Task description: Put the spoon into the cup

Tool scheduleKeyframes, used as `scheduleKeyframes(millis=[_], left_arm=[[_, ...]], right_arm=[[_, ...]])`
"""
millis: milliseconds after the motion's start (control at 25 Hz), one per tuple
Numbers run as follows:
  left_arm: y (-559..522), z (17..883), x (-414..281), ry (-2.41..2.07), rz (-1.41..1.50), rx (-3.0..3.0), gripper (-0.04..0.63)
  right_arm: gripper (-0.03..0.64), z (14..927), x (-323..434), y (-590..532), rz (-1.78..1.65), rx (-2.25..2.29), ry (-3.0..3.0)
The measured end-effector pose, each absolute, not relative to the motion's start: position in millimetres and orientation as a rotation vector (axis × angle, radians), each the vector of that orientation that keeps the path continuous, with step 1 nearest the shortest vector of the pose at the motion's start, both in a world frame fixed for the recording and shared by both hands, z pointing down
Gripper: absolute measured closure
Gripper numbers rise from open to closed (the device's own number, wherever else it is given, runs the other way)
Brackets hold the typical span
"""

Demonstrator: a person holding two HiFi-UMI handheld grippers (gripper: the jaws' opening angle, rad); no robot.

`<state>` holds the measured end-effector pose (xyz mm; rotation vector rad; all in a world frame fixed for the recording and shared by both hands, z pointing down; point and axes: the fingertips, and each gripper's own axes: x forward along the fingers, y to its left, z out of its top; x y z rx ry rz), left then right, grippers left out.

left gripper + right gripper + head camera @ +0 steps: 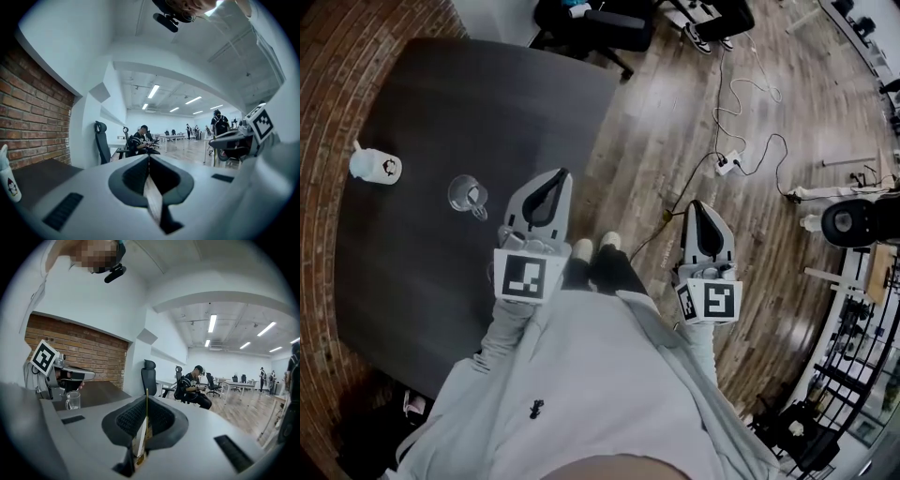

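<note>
The right gripper [146, 397] has its jaws closed tight on a thin gold stem, probably the spoon [146, 423], which stands upright between them. The left gripper [149, 157] has its jaws pressed together with nothing in them. The glass cup [467, 194] stands on the dark table [487, 103], just beside the left gripper. The right gripper hangs over the wooden floor [675, 122], well apart from the cup.

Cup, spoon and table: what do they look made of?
Cup: clear glossy glass; the tabletop shows through it. Spoon in the right gripper: thin, gold-coloured, probably metal. Table: dark matte top with faint streaks, perhaps laminate or stained wood.
</note>
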<state>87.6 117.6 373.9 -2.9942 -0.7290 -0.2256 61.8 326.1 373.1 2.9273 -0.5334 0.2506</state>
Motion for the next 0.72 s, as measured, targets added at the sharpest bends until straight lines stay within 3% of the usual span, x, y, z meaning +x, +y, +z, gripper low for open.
scheduleKeyframes(millis=[400,720], left_arm=[[35.7,368.1,94.8,-0.269,-0.223,-3.084,0.575],[-73.9,366.9,61.2,0.416,-0.286,-3.066,0.575]], right_arm=[[0.598,372.7,132.1,244.2,0.209,2.805,-0.960],[0.598,373.0,193.2,104.8,0.151,2.562,-1.523]])
